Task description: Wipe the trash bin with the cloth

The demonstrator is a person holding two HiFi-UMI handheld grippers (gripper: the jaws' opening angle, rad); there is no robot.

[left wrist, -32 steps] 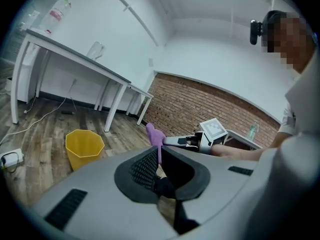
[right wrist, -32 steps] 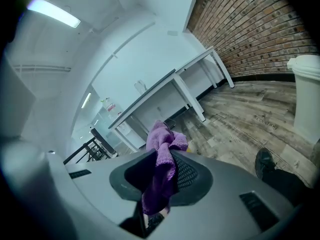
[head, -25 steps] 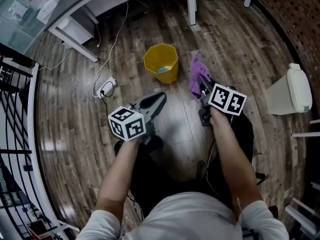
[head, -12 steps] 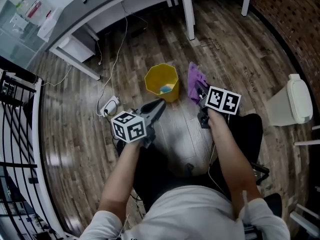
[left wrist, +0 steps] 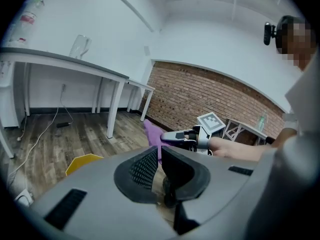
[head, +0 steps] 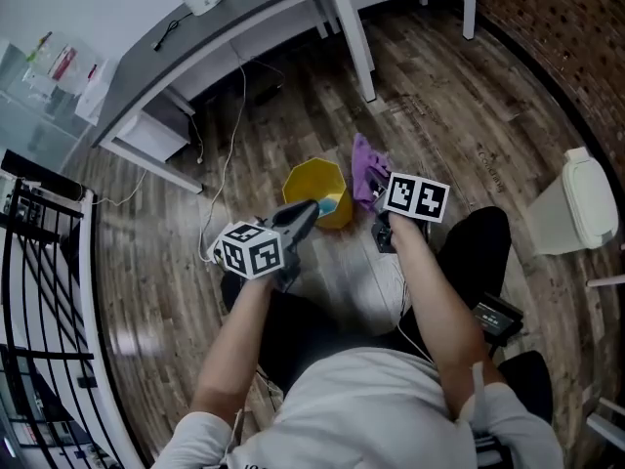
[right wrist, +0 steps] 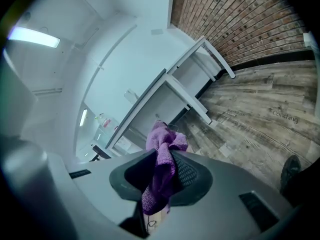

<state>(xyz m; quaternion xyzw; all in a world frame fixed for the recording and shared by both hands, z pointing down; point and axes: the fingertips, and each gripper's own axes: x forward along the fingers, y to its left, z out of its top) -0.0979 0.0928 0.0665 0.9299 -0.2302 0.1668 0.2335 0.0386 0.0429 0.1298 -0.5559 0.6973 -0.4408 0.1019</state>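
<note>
Both arms reached forward, side by side. Left gripper point(left wrist: 158, 152) had its jaws together, empty; right gripper point(right wrist: 164, 157) clamped the cloth point(right wrist: 163, 134).

The head view looks steeply down from over the person's shoulders onto the trash bin point(head: 317, 189). Each gripper view sits close behind its own jaws, low and near level (the right one rolled sideways). All three share the white table point(head: 225, 27) — the left view also catches the right gripper point(left wrist: 165, 137).

Wood floor point(head: 469, 115) — yellow bin point(head: 338, 213), white lidded bin point(head: 576, 198), table legs point(head: 354, 45) standing.
</note>
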